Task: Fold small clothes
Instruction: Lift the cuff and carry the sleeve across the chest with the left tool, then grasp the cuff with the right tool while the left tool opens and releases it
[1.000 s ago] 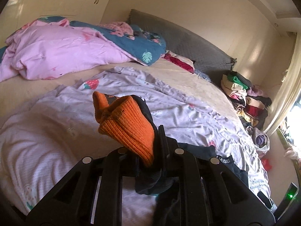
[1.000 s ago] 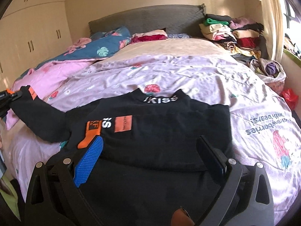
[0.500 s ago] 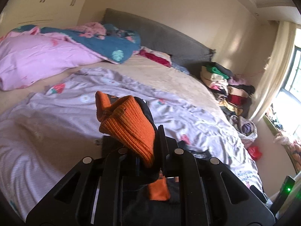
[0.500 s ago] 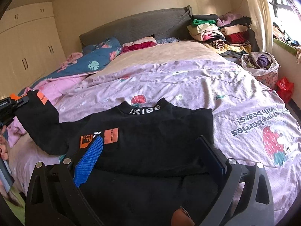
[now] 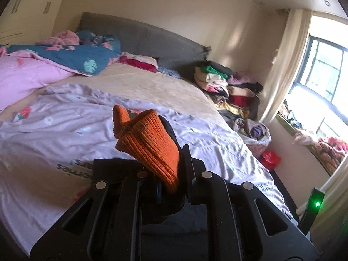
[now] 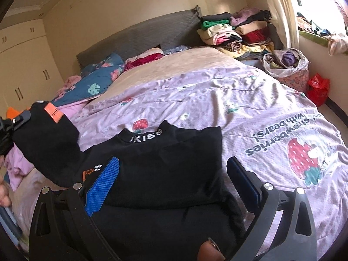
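Note:
A black sweater (image 6: pixel 165 165) with a white-lettered collar lies on the lilac strawberry quilt (image 6: pixel 250 108), its right side folded in. My left gripper (image 5: pixel 167 174) is shut on the sleeve's orange ribbed cuff (image 5: pixel 148 148), which sticks up between the jaws. The right wrist view shows that gripper (image 6: pixel 13 126) at the far left, holding the black sleeve (image 6: pixel 47 145) raised off the bed. My right gripper (image 6: pixel 174 171) hovers open over the sweater's lower body, blue pads (image 6: pixel 104 184) wide apart with nothing pinched.
Folded clothes (image 6: pixel 237 32) are stacked beside the grey headboard (image 6: pixel 141 37). A full laundry bag (image 6: pixel 287 69) and a red bag (image 6: pixel 317 87) sit on the floor by the window. Pink and blue bedding (image 6: pixel 95 84) is heaped at the left, cupboards behind.
My left gripper has carried the cuff sideways across the bed toward the sweater's body, so the lifted sleeve now hangs closer to the torso. The right gripper shifted and rolled slightly, still open.

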### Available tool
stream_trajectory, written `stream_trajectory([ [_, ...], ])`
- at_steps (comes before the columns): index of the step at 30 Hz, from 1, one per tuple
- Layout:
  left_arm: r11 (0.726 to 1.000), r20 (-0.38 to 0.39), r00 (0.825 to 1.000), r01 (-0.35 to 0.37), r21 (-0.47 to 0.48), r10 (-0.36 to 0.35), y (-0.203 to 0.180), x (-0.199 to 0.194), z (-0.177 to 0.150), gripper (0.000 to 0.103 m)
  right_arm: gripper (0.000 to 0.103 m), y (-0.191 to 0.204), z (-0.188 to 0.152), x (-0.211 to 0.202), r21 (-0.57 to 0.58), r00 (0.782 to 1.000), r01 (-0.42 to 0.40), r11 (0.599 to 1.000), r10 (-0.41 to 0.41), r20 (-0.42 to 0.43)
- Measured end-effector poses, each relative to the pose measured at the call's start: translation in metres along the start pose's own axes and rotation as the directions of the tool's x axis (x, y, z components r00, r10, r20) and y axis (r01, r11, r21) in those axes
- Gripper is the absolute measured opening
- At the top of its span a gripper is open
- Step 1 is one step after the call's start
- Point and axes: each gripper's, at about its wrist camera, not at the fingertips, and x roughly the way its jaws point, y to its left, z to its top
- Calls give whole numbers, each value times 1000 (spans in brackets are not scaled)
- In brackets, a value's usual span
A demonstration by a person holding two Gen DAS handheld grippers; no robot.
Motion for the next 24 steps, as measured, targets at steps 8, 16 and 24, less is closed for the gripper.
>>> stream_trajectory([
  [8,998,-140,989,56,0,-55,-9,45,-47,8,98,-18,2,1,48,999,35,998,-35,-6],
  [16,992,-263,959,117,36,-104,-23,76,-88,8,99,-38,1,6,96,998,69,993,-67,-19],
  [24,975,-356,916,217,53,-184,-40,94,-115,9,99,-50,-1,13,120,995,91,989,-87,-44],
])
